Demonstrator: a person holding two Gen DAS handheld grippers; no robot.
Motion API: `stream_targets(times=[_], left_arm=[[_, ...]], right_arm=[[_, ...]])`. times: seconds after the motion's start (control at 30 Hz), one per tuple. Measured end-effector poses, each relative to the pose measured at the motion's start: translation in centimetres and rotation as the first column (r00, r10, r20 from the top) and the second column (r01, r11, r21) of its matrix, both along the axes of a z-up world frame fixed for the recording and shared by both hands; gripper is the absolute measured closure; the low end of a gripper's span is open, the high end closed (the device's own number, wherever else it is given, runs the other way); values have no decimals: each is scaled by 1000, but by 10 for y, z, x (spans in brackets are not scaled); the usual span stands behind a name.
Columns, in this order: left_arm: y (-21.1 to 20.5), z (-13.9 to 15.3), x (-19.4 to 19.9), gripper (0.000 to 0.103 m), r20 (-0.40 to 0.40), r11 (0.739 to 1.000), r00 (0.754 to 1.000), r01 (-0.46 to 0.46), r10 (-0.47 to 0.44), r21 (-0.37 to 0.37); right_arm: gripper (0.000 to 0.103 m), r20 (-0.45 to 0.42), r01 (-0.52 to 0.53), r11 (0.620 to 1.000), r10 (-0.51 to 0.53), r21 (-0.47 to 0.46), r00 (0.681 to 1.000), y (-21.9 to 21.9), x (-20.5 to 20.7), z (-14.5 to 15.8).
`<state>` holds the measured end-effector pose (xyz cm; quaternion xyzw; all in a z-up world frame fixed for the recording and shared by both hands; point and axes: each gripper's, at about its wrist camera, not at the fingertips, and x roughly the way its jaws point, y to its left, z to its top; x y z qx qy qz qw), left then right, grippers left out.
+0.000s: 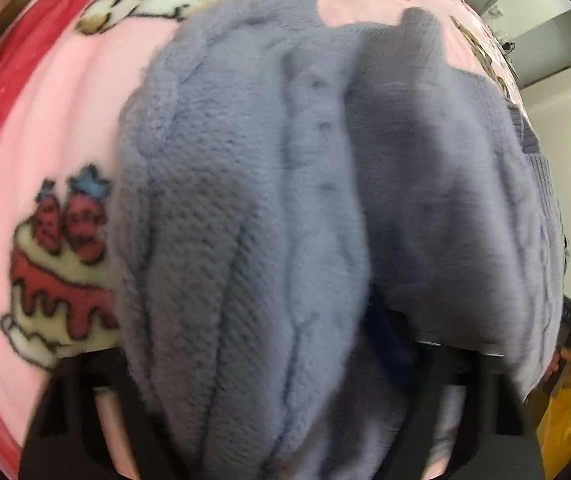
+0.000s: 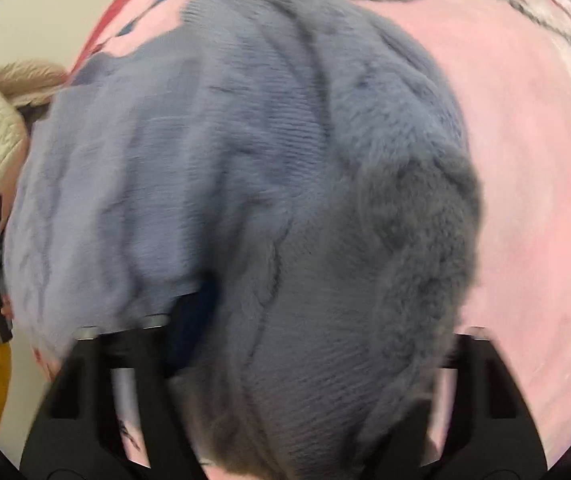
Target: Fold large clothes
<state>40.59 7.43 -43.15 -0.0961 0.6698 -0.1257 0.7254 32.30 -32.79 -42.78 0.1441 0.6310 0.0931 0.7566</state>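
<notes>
A fuzzy lavender cable-knit sweater fills the centre of both views, bunched in thick folds over the pink cake-print blanket; the left gripper and the right gripper each clench a fold of it.

One sweater fills mid-frame, lying on one pink blanket. On that blanket, lower left in the left view, one printed cake carries two strawberries. Two grippers: one at each view's bottom edge.
</notes>
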Motion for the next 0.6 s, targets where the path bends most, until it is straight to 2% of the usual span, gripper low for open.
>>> stream_targets(times=[0.03, 0.13, 0.2, 0.3, 0.33, 0.43, 0.53, 0.57, 0.6], left_arm=[[-8, 7, -1, 71, 9, 1000, 1000, -11, 11, 8], [-23, 26, -4, 77, 69, 998, 998, -13, 9, 55], [-15, 51, -12, 78, 155, 994, 982, -105, 105, -13], [-10, 80, -18, 78, 209, 982, 961, -168, 182, -82], [-13, 91, -23, 78, 240, 979, 951, -175, 196, -109], [-33, 104, -26, 78, 288, 986, 944, -145, 165, -87], [-60, 114, -18, 79, 328, 980, 926, -148, 185, -135], [-47, 122, -26, 79, 346, 978, 919, -147, 190, -148], [-62, 129, -22, 79, 366, 976, 911, -137, 190, -168]], right_arm=[[71, 10, -5, 1000, 5, -21, 1000, 6, 1, 6], [75, 95, -43, 998, 48, -50, 994, 18, -2, 37], [75, 148, 6, 1000, -7, 5, 989, 7, -5, 66], [77, 231, -14, 1000, 18, -18, 973, -5, -14, 106], [79, 248, -28, 999, 35, -34, 968, -13, -17, 115], [81, 293, -20, 997, 43, -80, 955, -39, -36, 137], [81, 314, 12, 995, 21, -102, 949, -67, -40, 146], [82, 325, 27, 993, 11, -112, 946, -78, -44, 150], [82, 340, 52, 993, -13, -108, 940, -89, -52, 155]])
